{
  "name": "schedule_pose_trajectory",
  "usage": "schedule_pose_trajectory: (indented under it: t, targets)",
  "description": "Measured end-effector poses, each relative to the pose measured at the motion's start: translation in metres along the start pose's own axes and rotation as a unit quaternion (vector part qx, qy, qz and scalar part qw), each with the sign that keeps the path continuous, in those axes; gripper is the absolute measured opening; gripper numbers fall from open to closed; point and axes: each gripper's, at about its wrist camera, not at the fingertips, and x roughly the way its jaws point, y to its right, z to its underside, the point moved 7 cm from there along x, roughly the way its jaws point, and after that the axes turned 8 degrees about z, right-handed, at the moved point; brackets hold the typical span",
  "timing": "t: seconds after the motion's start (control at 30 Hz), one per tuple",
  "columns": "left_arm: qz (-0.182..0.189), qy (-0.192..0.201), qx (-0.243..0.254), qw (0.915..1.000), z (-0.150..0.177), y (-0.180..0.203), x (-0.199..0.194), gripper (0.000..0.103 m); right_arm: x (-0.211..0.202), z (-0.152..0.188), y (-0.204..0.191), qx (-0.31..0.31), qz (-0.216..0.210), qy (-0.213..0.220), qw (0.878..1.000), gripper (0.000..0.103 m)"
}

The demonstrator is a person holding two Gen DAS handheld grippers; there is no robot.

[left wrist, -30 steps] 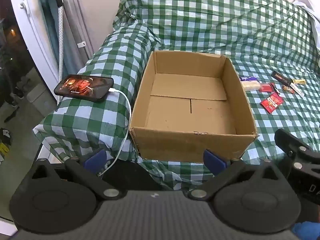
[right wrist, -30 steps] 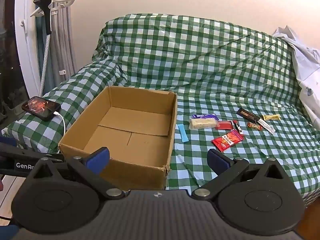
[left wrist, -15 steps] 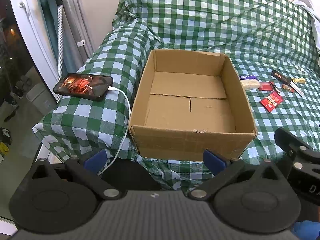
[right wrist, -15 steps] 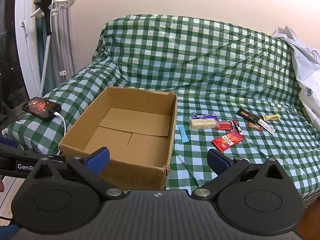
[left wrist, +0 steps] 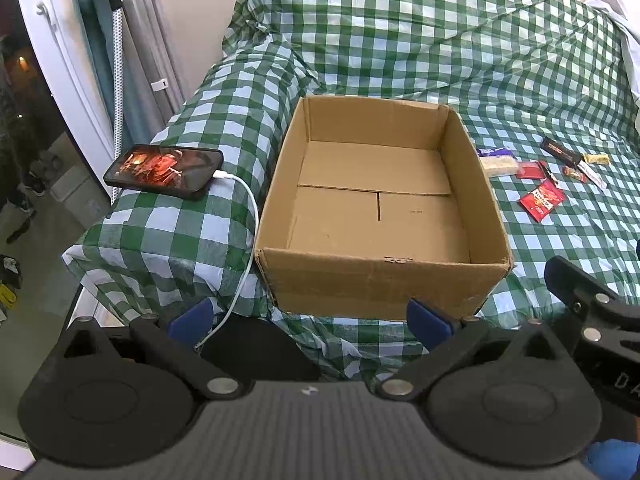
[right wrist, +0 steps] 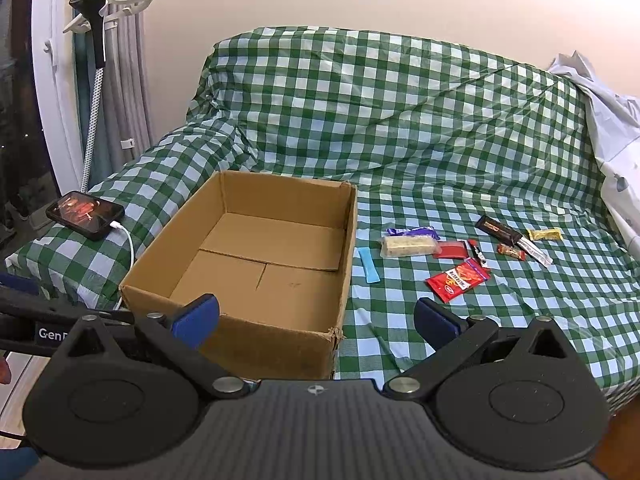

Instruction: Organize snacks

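An open, empty cardboard box (left wrist: 380, 280) (right wrist: 240, 340) sits on the green checked sofa cover. Several snacks lie to its right: a red packet (right wrist: 457, 280) (left wrist: 541, 201), a pale wafer bar (right wrist: 407, 245) (left wrist: 497, 165), a blue stick (right wrist: 368, 265), a purple wrapper (right wrist: 412, 233), a black bar (right wrist: 498, 229) and a yellow candy (right wrist: 545, 234). My left gripper (left wrist: 310, 318) is open and empty in front of the box's near wall. My right gripper (right wrist: 316, 318) is open and empty, near the box's front right corner, short of the snacks.
A phone (left wrist: 164, 170) (right wrist: 85, 214) with a lit screen and a white cable (left wrist: 244, 248) lies on the sofa arm left of the box. A garment steamer pole (right wrist: 94, 80) and curtains stand at the far left. A white cloth (right wrist: 612, 128) lies at the right.
Both grippers have barely moved; the left wrist view has shifted slightly. Nothing was taken hold of or let go.
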Motion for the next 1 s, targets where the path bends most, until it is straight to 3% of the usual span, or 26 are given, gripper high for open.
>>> schedule_pose_trajectory:
  t: [1.0]
  targets:
    - [0.002, -0.007, -0.002, 1.0, -0.001, -0.0024, 0.0026, 0.103, 0.0027, 0.0037, -0.008, -0.005, 0.0, -0.003, 1.0, 0.103]
